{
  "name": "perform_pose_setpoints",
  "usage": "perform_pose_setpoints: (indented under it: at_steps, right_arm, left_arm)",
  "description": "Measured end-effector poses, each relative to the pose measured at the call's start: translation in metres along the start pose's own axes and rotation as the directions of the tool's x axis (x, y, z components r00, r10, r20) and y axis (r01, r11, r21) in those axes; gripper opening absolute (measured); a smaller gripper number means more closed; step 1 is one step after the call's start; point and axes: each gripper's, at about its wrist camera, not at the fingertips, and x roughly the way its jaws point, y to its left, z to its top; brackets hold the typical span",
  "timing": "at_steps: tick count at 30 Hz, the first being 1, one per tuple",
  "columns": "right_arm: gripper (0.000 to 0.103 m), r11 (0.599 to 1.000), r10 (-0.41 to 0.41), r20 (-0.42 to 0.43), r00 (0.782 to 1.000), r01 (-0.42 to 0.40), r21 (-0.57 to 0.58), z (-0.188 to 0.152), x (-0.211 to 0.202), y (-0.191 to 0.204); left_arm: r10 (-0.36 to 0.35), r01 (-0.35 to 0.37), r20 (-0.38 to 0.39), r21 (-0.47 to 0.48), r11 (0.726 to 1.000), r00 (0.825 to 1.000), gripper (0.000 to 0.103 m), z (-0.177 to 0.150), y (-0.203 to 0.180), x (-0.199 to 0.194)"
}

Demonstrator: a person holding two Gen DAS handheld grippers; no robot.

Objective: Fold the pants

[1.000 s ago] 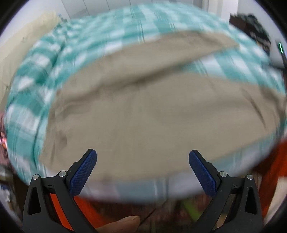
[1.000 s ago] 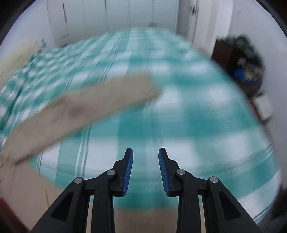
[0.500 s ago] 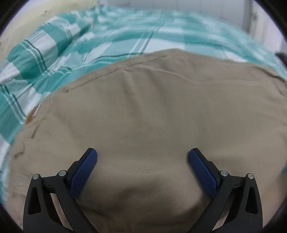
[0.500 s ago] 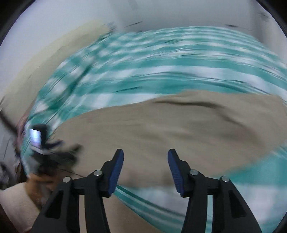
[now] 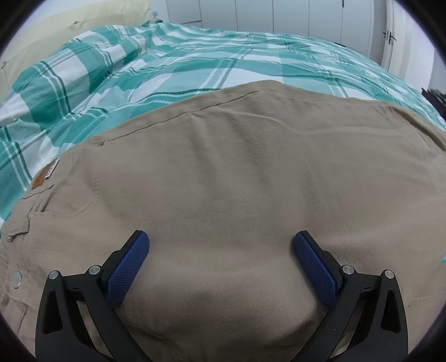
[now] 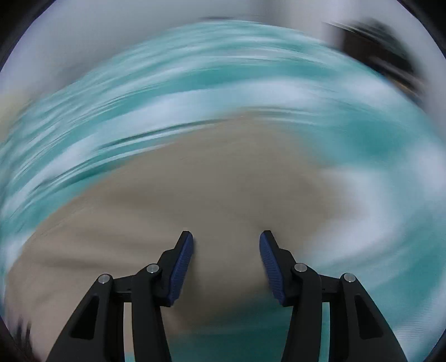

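Observation:
Beige pants (image 5: 237, 167) lie spread on a green and white checked bedspread (image 5: 195, 64). Their waist is at the left, with a brown label (image 5: 41, 178) and a metal snap (image 5: 16, 275). My left gripper (image 5: 220, 236) is open wide and pointed down at the pants near the waist; a low hump of cloth sits between its fingers. The right wrist view is badly blurred. There my right gripper (image 6: 226, 235) is open about halfway over the pants (image 6: 195, 189), with nothing gripped, and the bedspread (image 6: 195, 83) lies beyond.
White wardrobe doors (image 5: 278, 16) stand behind the bed. A beige pillow or headboard (image 5: 55, 22) is at the far left. Dark furniture (image 6: 376, 47) shows as a smear at the upper right of the right wrist view.
My left gripper dropped close onto the pants, then held still. My right gripper's jaws spread wider and its view swung from a pant leg across the bed to the pants' body.

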Motion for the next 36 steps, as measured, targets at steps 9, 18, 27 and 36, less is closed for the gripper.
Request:
perform_pose_setpoints:
  at_steps: [9,18,27,36]
  right_arm:
    - [0.058,0.955,0.29,0.032,0.956,-0.287,-0.069,-0.125,-0.135,-0.08]
    - [0.058,0.902,0.373,-0.239,0.897,-0.411,-0.134,-0.314,-0.165,-0.064]
    - [0.061,0.998,0.058,0.036,0.998,-0.059,0.024,-0.297,-0.21,-0.159]
    - [0.065,0.928,0.329,0.14,0.934,-0.292,-0.229,-0.347,-0.239,0.026]
  left_arm:
    - [0.038,-0.036,-0.081,0.026,0.999,0.996,0.101,0.013,-0.006,-0.022]
    - [-0.21,0.289,-0.292,0.265,0.92,0.933,0.102,-0.089,-0.054,-0.135]
    - [-0.174,0.193,-0.116,0.177,0.965,0.978,0.102,-0.119,-0.009,-0.181]
    - [-0.104,0.123,-0.12,0.161,0.979,0.987,0.102,-0.136,0.011,-0.152]
